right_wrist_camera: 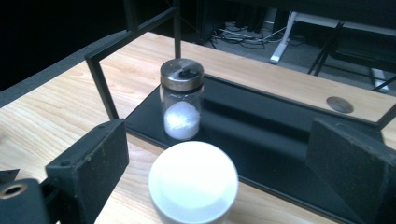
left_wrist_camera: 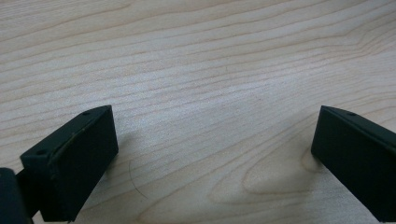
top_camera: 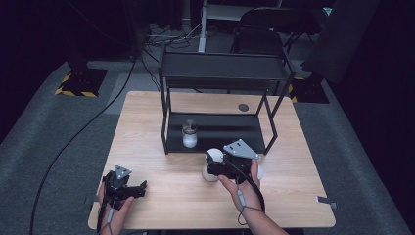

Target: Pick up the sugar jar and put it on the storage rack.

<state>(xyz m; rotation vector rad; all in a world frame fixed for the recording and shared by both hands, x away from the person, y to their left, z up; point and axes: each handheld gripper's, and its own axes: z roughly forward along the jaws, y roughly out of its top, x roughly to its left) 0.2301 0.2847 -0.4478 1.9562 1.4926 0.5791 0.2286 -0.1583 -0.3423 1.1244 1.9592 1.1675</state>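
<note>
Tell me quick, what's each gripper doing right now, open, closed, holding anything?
Left gripper: open, nothing between its jaws, over bare table.
Right gripper: open, the white container stands between its jaws, pads not touching it.

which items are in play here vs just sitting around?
In play:
- white cup, between the open jaws of the right gripper
- black shelf rack

Sitting around:
- glass shaker jar on the rack's lower shelf
- left gripper, open over the table

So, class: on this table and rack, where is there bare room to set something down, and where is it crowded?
Free: the lower shelf right of the glass jar, and the table left of the rack. Crowded: the front centre, where the open right gripper straddles the white container.
</note>
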